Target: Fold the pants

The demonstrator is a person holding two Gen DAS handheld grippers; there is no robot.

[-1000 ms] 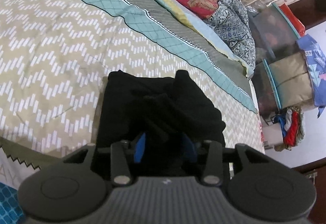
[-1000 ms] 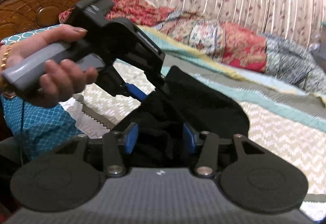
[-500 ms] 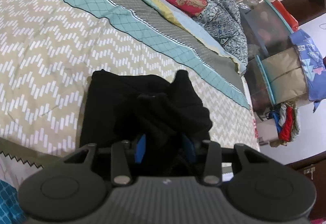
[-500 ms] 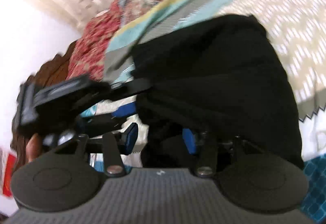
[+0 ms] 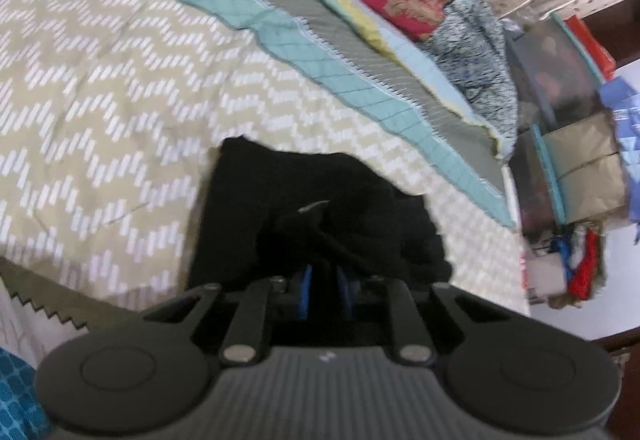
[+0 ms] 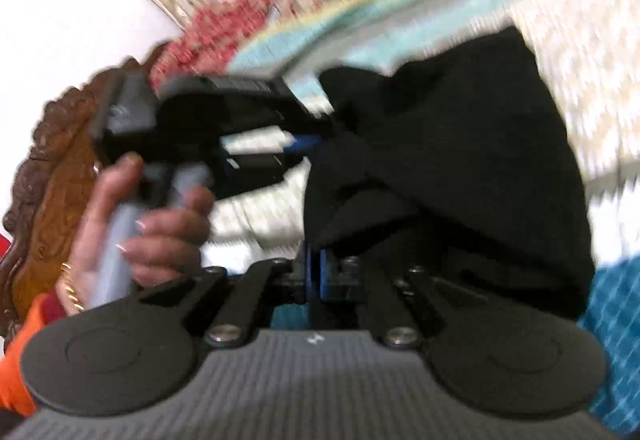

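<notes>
One pair of soft black pants (image 5: 320,208) lies bunched on the zigzag-patterned quilt (image 5: 100,88). Both the left gripper (image 5: 323,290) and right gripper (image 6: 320,276) have just closed, each pinching a fold of this cloth.

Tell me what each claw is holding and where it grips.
Both hold the black pants: left claw on a bunched near edge, right claw on another near-edge fold.

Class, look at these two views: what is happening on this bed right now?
A person is folding black pants on a zigzag-patterned bedspread, with a hand-held gripper in each hand. The left hand-held gripper and the right hand-held gripper have both just closed their jaws on bunched cloth at the near edge of the pants. The pants lie in a compact, partly folded bundle.
</notes>
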